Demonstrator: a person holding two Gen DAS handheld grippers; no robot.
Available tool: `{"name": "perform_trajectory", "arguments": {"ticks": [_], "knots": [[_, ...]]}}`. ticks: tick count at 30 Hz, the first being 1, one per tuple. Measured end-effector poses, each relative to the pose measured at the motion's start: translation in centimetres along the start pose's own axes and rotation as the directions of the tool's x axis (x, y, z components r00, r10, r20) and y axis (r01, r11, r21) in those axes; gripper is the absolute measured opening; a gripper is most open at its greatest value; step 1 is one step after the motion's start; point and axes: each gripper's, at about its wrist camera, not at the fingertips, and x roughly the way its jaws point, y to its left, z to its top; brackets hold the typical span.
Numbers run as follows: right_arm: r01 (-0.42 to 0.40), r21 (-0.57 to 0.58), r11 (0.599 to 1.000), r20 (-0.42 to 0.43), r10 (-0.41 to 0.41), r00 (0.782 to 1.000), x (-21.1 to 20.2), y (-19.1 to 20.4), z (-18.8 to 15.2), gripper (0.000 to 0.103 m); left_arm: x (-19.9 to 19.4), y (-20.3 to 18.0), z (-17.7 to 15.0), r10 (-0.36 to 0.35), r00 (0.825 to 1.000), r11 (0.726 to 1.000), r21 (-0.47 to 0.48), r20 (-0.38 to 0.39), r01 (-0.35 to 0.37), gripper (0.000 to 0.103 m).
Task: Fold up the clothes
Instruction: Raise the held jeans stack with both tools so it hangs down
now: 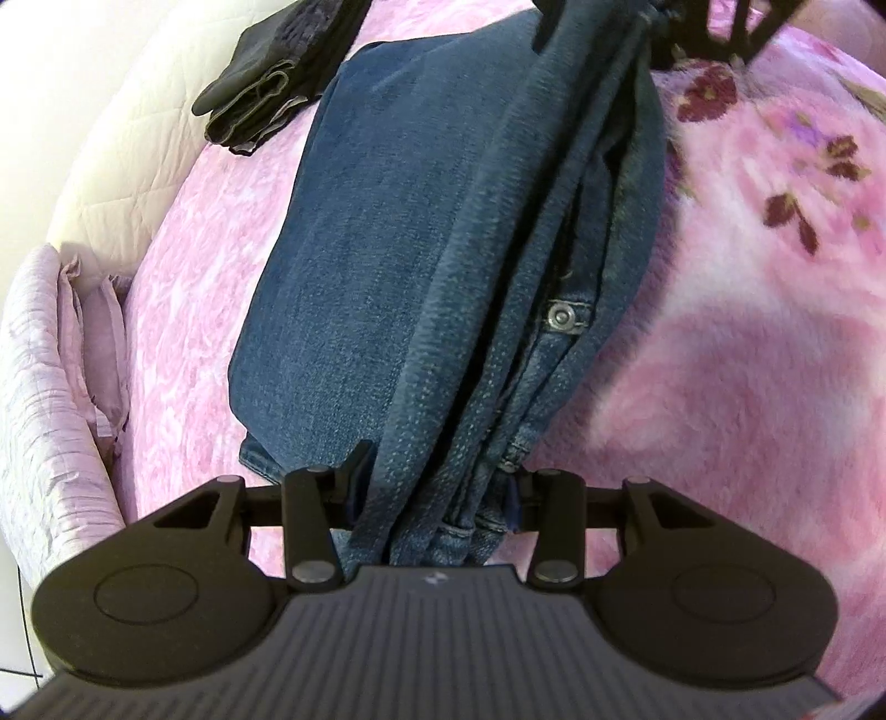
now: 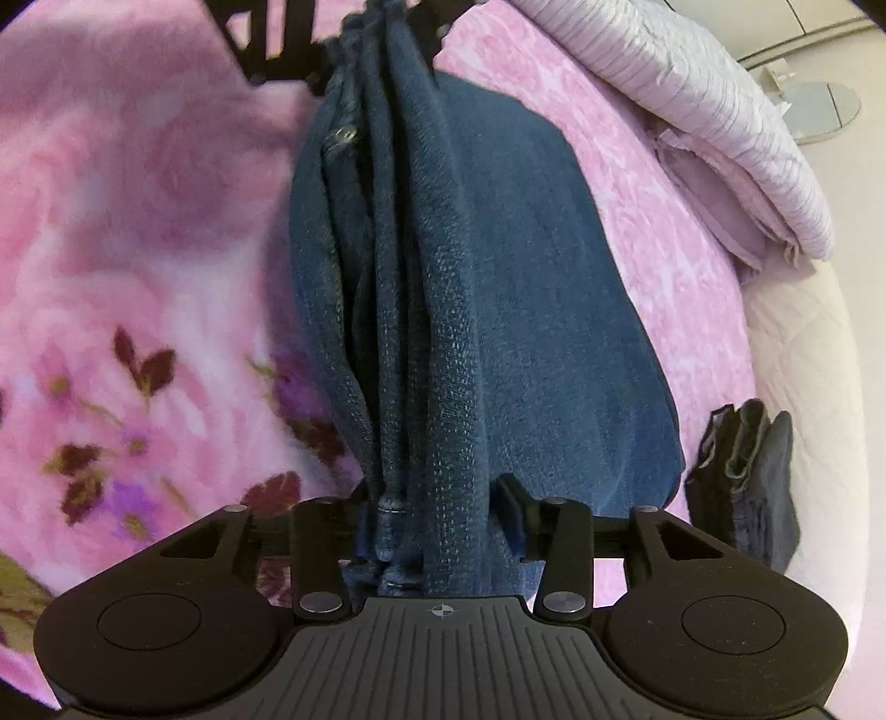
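A pair of blue jeans (image 1: 421, 238) is folded and held up by both ends over the pink bed. My left gripper (image 1: 437, 498) is shut on one end of the bunched denim. My right gripper (image 2: 432, 526) is shut on the other end of the jeans (image 2: 498, 310). The lower fold hangs down onto the bedspread. A metal rivet (image 1: 562, 317) shows on the jeans near the left gripper. Each gripper appears at the top of the other's view, the right gripper (image 1: 742, 27) in the left wrist view and the left gripper (image 2: 277, 44) in the right wrist view.
A folded dark garment (image 1: 271, 77) lies near the bed's edge, also in the right wrist view (image 2: 742, 487). A fluffy pink floral blanket (image 1: 775, 277) covers one side. Lilac pillows (image 2: 720, 127) lie at the bed's rim, beside a white quilted edge (image 1: 111, 166).
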Motion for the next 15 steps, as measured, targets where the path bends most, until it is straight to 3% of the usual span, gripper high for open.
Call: {"name": "perform_trajectory", "arguments": {"ticks": [5, 7, 12, 15], "knots": [[0.071, -0.042, 0.997, 0.013, -0.071, 0.997, 0.9, 1.9, -0.5, 0.045, 0.2, -0.9, 0.1, 0.026, 1.0, 0.999, 0.024, -0.008, -0.025, 0.042], [0.065, -0.007, 0.998, 0.019, -0.065, 0.998, 0.7, 1.4, -0.7, 0.039, 0.3, -2.0, 0.1, 0.049, 0.999, 0.995, 0.086, -0.015, -0.048, 0.049], [0.059, 0.026, 0.998, 0.044, -0.06, 0.997, -0.8, -0.3, -0.4, 0.033, 0.7, -4.8, -0.1, 0.134, 0.991, 0.958, 0.258, -0.005, -0.128, 0.051], [0.063, 0.019, 0.998, 0.057, -0.064, 0.996, -1.5, -1.0, -0.1, 0.032, 0.8, -4.4, 0.1, 0.125, 0.992, 0.965, 0.234, -0.017, -0.117, 0.048]]}}
